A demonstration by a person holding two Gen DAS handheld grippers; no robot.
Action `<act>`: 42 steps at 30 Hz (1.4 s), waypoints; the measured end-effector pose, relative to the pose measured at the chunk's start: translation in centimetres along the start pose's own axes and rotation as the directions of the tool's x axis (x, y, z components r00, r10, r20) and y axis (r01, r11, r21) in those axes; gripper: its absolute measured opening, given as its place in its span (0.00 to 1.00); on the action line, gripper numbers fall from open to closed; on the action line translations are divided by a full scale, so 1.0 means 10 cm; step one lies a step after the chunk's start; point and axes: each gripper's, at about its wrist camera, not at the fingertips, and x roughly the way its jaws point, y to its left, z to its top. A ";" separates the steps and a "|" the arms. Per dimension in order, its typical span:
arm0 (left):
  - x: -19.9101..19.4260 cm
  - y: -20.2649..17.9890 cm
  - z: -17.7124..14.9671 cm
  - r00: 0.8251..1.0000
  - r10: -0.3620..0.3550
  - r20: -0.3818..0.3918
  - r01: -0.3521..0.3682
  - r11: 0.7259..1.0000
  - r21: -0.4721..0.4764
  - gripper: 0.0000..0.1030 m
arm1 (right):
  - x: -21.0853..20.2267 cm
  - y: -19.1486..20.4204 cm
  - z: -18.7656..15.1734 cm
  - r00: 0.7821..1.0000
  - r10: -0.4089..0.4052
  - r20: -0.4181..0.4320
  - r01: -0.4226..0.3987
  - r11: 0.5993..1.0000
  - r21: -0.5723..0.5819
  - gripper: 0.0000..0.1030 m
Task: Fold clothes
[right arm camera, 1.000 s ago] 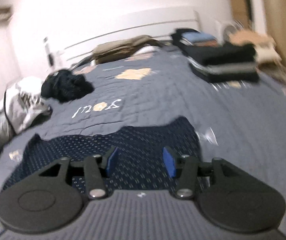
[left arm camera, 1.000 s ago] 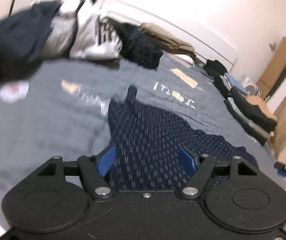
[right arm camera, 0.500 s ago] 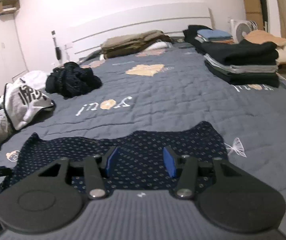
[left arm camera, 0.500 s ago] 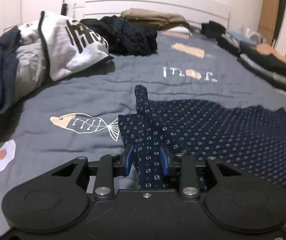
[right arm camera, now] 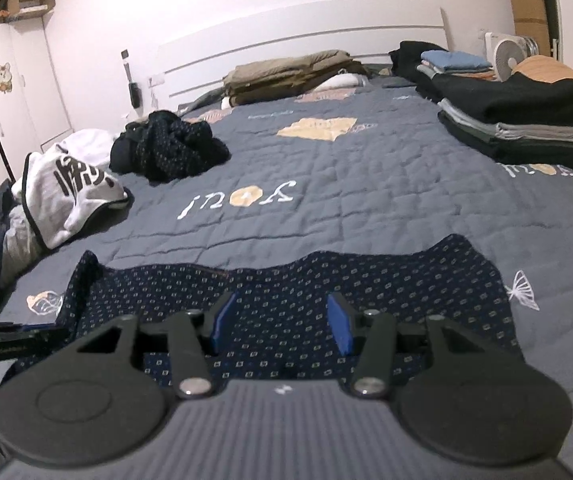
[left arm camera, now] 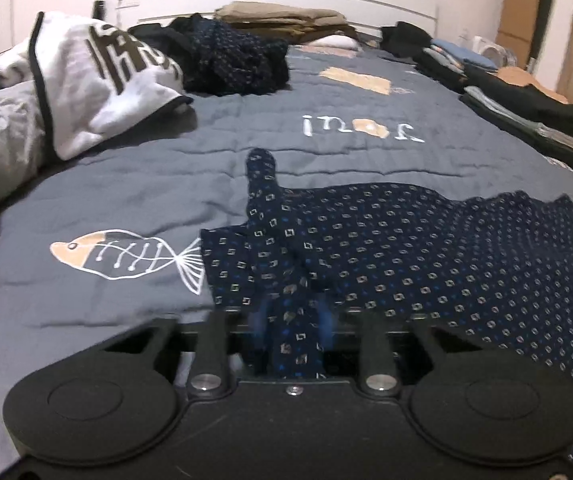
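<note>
**Ana:** Cloth first, nearest us: the left gripper (left arm camera: 292,320) has just been closing its jaws, and a bunched ridge of the navy patterned garment (left arm camera: 406,256) sits pinched between the blue pads. The right gripper (right arm camera: 280,324) hangs over the same garment's near edge with its jaws apart, nothing between them.

**Ben:** So where does the garment lie?

**Ana:** Spread nearly flat across the near part of the grey quilt (right arm camera: 346,208), one narrow end poking toward the headboard. I judge this an opening grasp; no fold shows in it yet.

**Ben:** And the rest of the job?

**Ana:** Partly done. A folded stack (right arm camera: 518,120) of dark and grey clothes stands at the right edge, with a second folded pile (right arm camera: 454,62) behind it. Left to do: the white garment with dark printed characters (left arm camera: 98,80), a crumpled dark patterned piece (right arm camera: 168,150), and more heaped at far left.

**Ben:** Any writing?

**Ana:** Quilt embroidery, upside down, perhaps "you"; I cannot read the white garment's print.
</note>
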 end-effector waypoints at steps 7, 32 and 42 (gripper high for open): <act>-0.23 0.39 0.14 0.999 0.008 0.045 0.001 0.981 -0.196 0.11 | -0.07 -0.05 0.04 1.000 -0.009 0.012 0.009 1.000 0.015 0.48; 0.40 0.59 0.39 0.999 -0.016 0.035 0.026 0.951 -0.307 0.06 | 0.05 -0.36 0.10 0.994 -0.105 -0.001 0.105 0.992 0.064 0.48; 0.00 0.46 0.41 0.999 -0.006 0.054 0.024 0.940 -0.340 0.59 | 0.05 -0.36 0.01 0.997 0.056 -0.054 -0.049 0.990 0.133 0.48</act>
